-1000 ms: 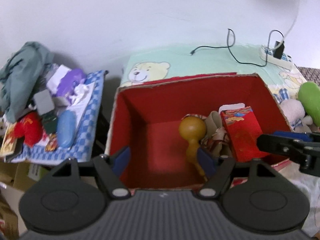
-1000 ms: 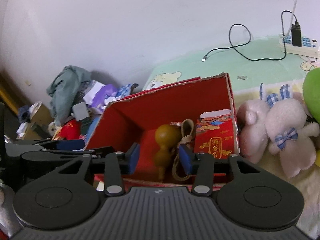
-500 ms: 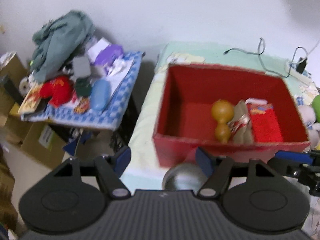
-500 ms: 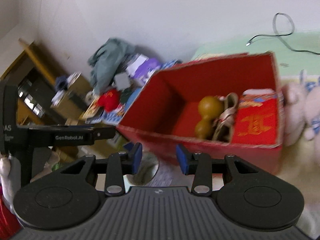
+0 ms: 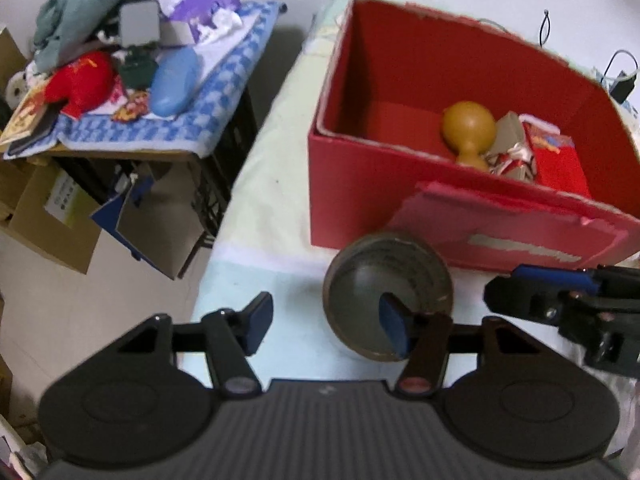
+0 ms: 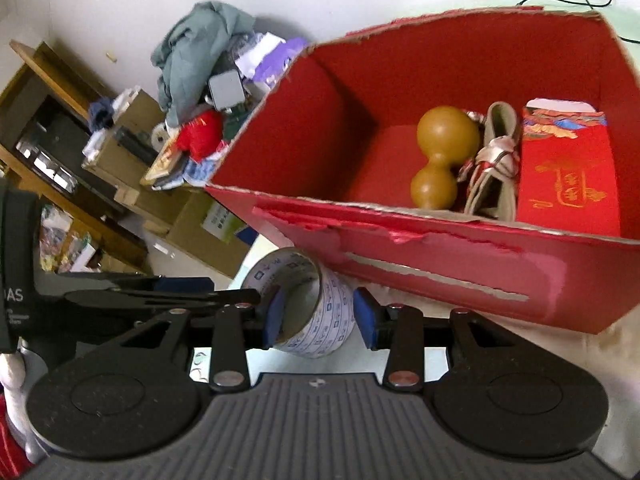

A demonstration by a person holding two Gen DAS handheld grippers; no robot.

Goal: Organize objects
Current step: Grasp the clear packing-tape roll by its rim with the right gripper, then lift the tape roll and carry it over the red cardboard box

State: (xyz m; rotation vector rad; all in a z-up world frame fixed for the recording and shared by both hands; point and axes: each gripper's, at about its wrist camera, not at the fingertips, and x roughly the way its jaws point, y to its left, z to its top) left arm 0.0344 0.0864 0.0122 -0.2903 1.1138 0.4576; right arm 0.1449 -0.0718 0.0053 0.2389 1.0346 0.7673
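A red cardboard box stands on the bed. It holds a brown gourd, a ribbon bundle and a red packet. A printed cylindrical cup lies on its side in front of the box, its open mouth facing left. My left gripper is open; its right finger overlaps the cup. My right gripper is open, one finger inside the cup's mouth, the other outside its wall. It also shows in the left wrist view.
A cluttered side table with a blue checked cloth, a red plush and grey clothing stands left of the bed. Cardboard boxes sit below it. Wooden shelves are at far left.
Both grippers pulled back from above the box and dropped down in front of it. The cup came into view and now sits at the right gripper's fingers.
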